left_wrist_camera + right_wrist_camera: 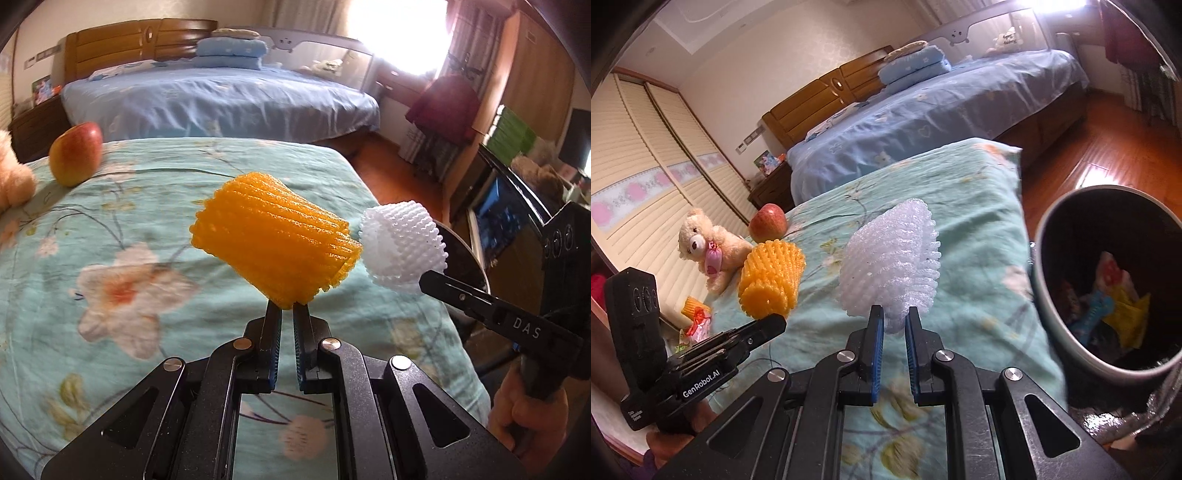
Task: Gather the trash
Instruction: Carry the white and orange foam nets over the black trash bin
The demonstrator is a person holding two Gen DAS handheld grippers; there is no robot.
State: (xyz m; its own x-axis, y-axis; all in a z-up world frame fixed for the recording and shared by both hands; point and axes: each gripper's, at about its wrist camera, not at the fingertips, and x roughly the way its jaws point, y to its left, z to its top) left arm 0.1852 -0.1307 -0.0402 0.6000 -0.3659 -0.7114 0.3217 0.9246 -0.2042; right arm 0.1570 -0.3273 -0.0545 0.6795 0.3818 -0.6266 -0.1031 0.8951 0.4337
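Both grippers are loaded right now. The left gripper (287,308) is pinched down on the bottom rim of an orange foam fruit net (275,242), holding it up clear of the teal floral bedspread (110,258), over its right edge. The right gripper (894,320) is squeezed on the lower edge of a white foam net (892,266), also off the bedspread, near that same right edge, with the trash bin (1039,258) just beside it on the floor.

These nets look like they weigh basically nothing, and they're squishy, so I'd say the jaws collapse the mesh flat instead of meeting any resistance. Not fragile or slippery; the ribbed mesh grabs the pads nicely. A rim pinch like this seems fine, but they flop and wobble, and static or snagging may make them cling on release.

The apple (767,222) and teddy bear (709,245) at the far left of the bedspread aren't trash, I'd guess.
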